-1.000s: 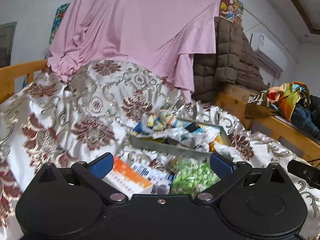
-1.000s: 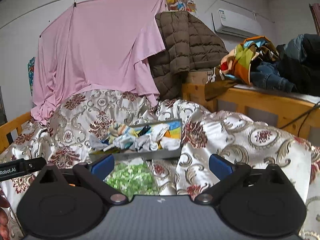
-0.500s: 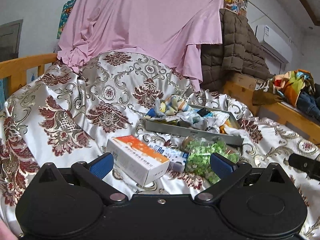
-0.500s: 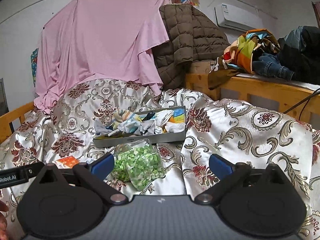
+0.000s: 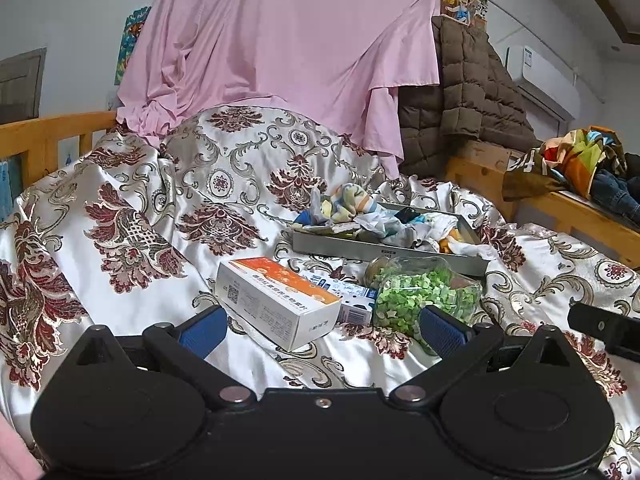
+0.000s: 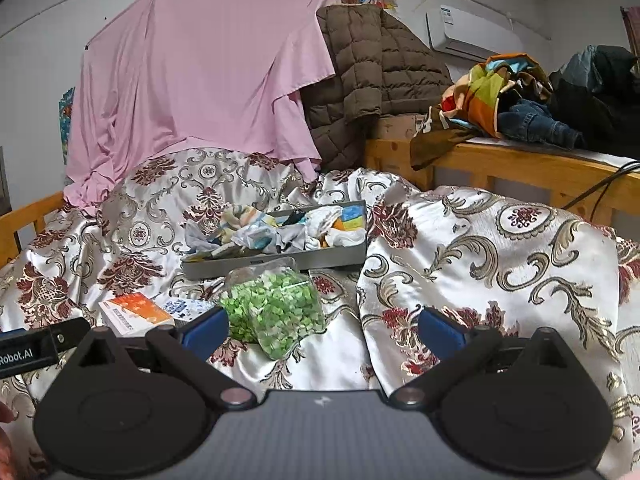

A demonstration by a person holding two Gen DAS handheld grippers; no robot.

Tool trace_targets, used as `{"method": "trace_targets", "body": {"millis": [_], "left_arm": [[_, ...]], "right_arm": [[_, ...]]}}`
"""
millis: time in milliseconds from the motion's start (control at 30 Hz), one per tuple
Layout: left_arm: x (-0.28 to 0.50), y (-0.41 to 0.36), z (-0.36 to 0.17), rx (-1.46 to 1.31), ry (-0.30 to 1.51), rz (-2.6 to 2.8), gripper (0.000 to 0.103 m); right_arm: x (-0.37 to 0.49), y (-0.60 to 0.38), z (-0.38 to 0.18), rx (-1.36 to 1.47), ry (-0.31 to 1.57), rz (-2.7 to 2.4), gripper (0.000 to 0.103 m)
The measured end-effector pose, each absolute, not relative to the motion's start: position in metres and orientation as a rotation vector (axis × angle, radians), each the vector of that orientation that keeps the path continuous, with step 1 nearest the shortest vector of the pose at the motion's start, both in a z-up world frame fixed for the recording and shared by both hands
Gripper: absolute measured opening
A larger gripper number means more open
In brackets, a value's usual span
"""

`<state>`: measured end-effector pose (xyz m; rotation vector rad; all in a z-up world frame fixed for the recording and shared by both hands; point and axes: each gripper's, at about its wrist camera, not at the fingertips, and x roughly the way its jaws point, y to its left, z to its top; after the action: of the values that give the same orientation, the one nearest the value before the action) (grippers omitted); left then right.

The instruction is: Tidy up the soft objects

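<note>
Both tongs are spread wide and hold nothing: my left tongs (image 5: 320, 326) sit low in the left wrist view, my right tongs (image 6: 322, 326) low in the right wrist view, each hovering above the patterned bedspread (image 5: 132, 216) without touching anything.

The soft things, a jumble of small socks and cloths (image 6: 280, 228), are heaped in the grey tray (image 6: 276, 262) at the middle of both views, some spilling over its left end. In front of the tray lie the hard or crinkly items: an orange-and-white box (image 5: 276, 300) at centre left of the left view, a smaller blue-printed box (image 5: 348, 298) tucked against it, and a clear bag of green pieces (image 6: 276, 308) just ahead of my right tongs' left finger.

I judge the step in hand to be choosing a first piece and reaching for it. To do it well I would pass over the bag and boxes and come down on the heap from above. The striped cloth (image 5: 346, 200) riding highest at the tray's left end looks the easiest, since it stands clear of the rim. I would close on a raised fold rather than a flat patch, and lift slowly, because the pieces look tangled and one may drag its neighbours. The bedspread is slippery and rumpled, so the tray could slide if nudged.
</note>
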<state>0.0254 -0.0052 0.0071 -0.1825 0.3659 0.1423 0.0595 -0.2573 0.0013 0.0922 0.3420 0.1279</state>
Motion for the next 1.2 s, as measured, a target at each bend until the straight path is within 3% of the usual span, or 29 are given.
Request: {"method": "trace_targets", "body": {"millis": [1200], "left_arm": [[0.036, -0.014, -0.014, -0.095, 0.459, 0.219, 0.102]], "right_arm": [[0.075, -0.234, -0.025, 0.005, 0.484, 0.199, 0.103]]}}
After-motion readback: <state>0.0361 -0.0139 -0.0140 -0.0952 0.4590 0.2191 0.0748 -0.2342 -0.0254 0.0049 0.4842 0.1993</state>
